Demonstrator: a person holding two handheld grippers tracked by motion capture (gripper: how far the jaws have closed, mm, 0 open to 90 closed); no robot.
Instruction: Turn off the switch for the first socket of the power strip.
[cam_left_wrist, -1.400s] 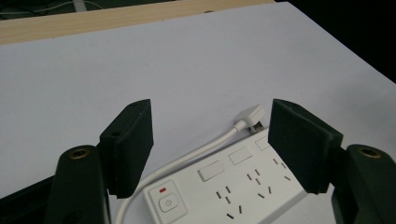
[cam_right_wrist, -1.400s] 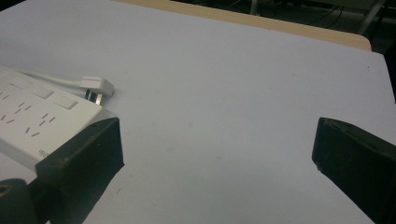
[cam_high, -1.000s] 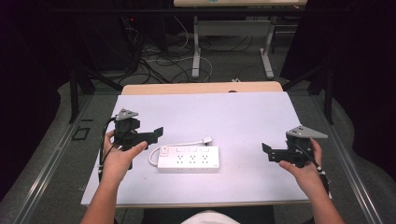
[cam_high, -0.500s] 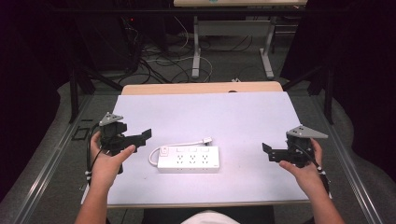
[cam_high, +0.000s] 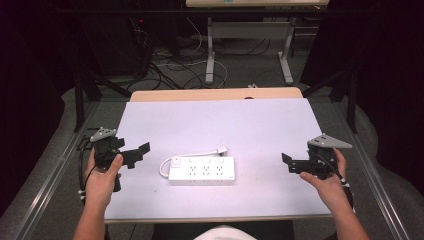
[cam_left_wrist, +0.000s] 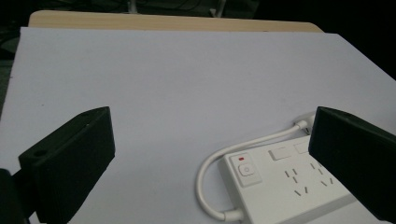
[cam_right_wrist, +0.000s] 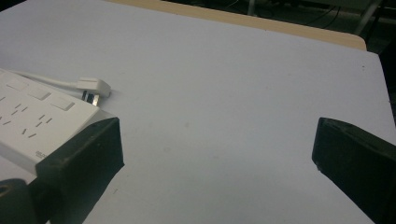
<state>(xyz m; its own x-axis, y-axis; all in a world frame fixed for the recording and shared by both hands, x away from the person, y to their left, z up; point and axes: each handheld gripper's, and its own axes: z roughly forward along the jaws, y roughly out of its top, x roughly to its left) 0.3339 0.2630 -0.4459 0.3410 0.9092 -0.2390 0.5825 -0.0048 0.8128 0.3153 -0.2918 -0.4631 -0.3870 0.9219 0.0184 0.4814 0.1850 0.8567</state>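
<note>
A white power strip (cam_high: 202, 171) lies flat near the middle of the white tabletop (cam_high: 220, 120), its short cord looping round to a plug (cam_high: 221, 150) resting just behind it. My left gripper (cam_high: 137, 154) is held to the strip's left, open and holding nothing. In the left gripper view the jaws (cam_left_wrist: 208, 123) stand wide apart, with the strip's switch end (cam_left_wrist: 245, 170) low between them. My right gripper (cam_high: 289, 163) hovers well to the strip's right, open and holding nothing. The right gripper view (cam_right_wrist: 215, 135) has the strip (cam_right_wrist: 32, 121) and plug (cam_right_wrist: 93, 87) at its left.
A wooden strip (cam_high: 215, 94) borders the table's far edge. Beyond it, cables (cam_high: 175, 60) lie on the floor around the legs (cam_high: 210, 50) of another table. Dark curtains close in both sides. Bare white surface lies between the strip and each gripper.
My left gripper has drawn back to the left and toward the near edge, away from the power strip. The right gripper and the strip have not moved.
</note>
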